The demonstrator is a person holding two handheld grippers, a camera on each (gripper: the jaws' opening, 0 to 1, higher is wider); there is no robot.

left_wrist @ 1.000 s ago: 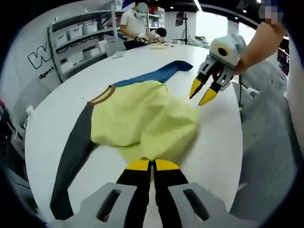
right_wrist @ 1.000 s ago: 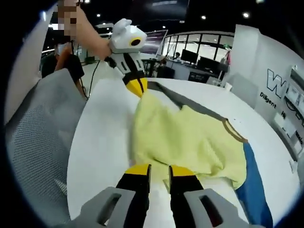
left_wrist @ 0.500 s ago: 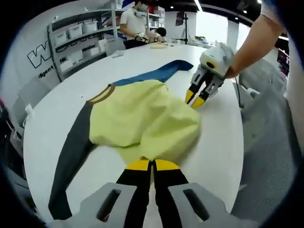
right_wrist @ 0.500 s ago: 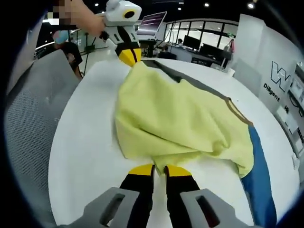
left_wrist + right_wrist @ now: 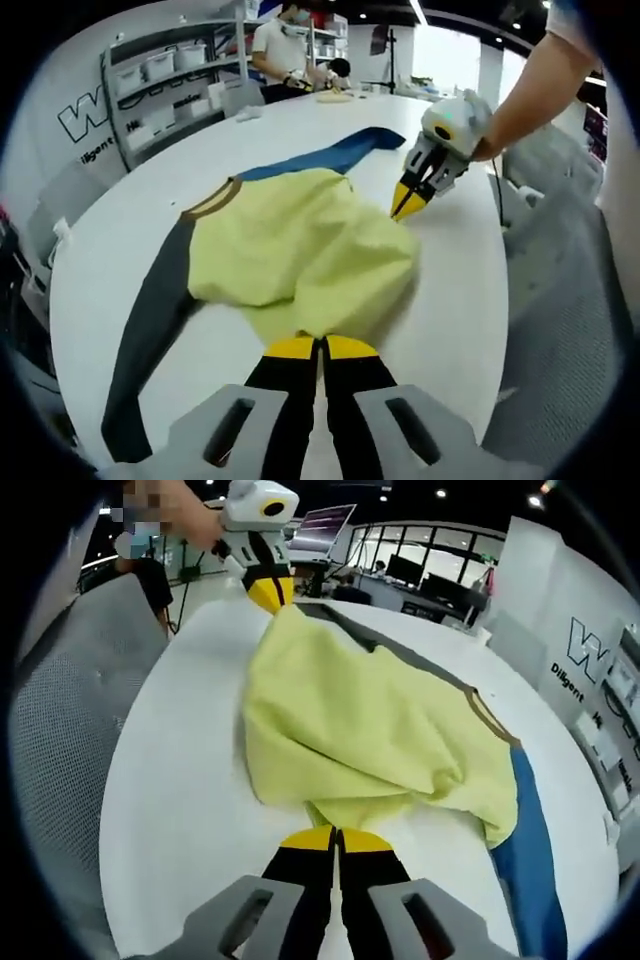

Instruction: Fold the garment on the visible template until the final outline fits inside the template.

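My left tongs (image 5: 321,345) were clamped on the near hem of the garment (image 5: 300,250), and my right tongs (image 5: 335,837) pinched the opposite edge, jaws together. The garment lay bunched mid-worktop (image 5: 460,300), yellow body heaped, one grey sleeve (image 5: 150,340) and one blue sleeve (image 5: 330,158) trailing out. I judged a thin pinch could slip, or grab only one layer, skewing the fold

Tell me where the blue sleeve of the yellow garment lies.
In the left gripper view, the blue sleeve stretches across the white table beyond the yellow body, left of the right gripper.
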